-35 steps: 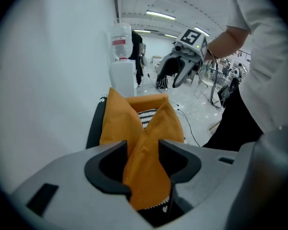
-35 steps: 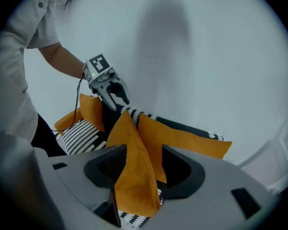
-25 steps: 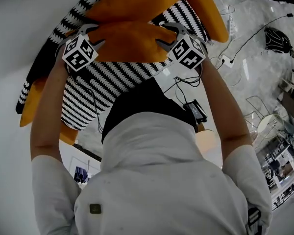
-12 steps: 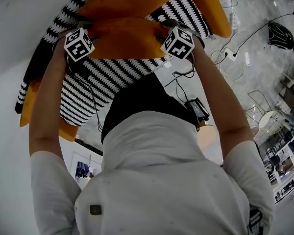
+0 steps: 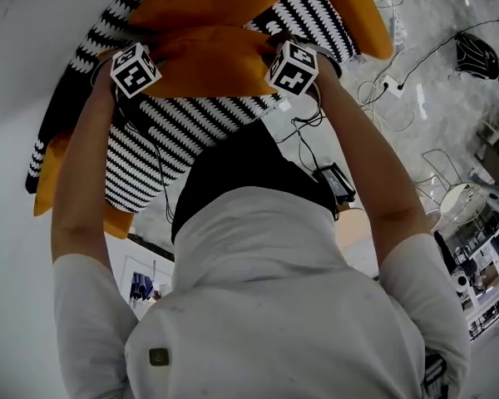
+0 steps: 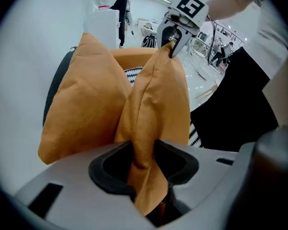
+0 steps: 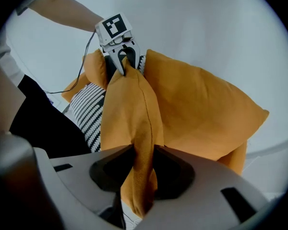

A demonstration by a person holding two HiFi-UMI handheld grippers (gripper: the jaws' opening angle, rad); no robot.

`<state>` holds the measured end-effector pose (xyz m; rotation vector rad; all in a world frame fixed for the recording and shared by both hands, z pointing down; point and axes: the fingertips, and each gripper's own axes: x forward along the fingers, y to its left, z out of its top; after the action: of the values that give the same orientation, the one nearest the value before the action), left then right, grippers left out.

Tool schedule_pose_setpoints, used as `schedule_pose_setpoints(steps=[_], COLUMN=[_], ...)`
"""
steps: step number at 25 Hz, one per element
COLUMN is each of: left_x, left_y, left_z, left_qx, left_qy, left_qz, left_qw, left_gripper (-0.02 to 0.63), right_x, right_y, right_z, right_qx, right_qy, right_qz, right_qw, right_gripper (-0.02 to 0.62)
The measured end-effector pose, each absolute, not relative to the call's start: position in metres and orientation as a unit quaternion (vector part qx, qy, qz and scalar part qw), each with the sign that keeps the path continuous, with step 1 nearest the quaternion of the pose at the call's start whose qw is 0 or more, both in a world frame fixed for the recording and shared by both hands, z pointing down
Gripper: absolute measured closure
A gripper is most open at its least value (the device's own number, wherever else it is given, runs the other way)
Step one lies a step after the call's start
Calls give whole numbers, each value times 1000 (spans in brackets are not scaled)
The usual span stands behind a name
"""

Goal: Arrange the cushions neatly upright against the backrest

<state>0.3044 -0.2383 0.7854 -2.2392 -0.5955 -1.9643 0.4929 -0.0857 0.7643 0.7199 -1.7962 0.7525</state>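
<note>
- Left gripper view: your left gripper (image 6: 143,158) has its jaws clamped on a pinched fold at one end of the orange cushion (image 6: 156,92). They have just been closing, with that fabric between them.
- Right gripper view: your right gripper (image 7: 143,155) holds the opposite end of the same cushion in like manner, pads pressed onto a bunched fold. Its jaws have likewise just been closing on the cloth.
- Head view: the held cushion spans from one gripper to the other, ahead of your chest and at arm's reach.
- It lies across the black-and-white striped cushion (image 5: 175,140), which sits directly under it.
- A second orange cushion (image 6: 81,109) stands just beyond the held one, touching it along one face.
- More orange cushion fabric shows past the far edge of the striped cushion, and an orange corner shows under its left end.
- The pale surface at the left borders the pile; you cannot tell from these views whether it is the backrest.
- Farthest, at the right of the head view, is a grey floor (image 5: 424,123) with loose cables (image 5: 432,52).
</note>
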Motion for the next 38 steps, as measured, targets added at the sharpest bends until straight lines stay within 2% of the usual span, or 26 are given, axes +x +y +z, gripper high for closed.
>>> schedule_pose_setpoints(steps=[3,9,17,38], left_x=[301,296,274,168], left_y=[-233,-223,-209,-149], left_z=[781,778,759,670], left_qx=[-736,-739,-744,-787], left_qy=[-194,-184,-164,-96], left_qz=[-646,-646,-643,-609], left_qw=[57,60,74,31], left_gripper=[483,522,534,558], right_x=[489,482,461,389], right_y=[-82,-72,-60,-46], right_z=[760,757,737,646], right_qx=[297,290,306,315], right_qy=[-745,-749,-742,-746], right_qz=[306,301,293,189], right_qw=[512,514,519,555], right_gripper=[477,506,520,529])
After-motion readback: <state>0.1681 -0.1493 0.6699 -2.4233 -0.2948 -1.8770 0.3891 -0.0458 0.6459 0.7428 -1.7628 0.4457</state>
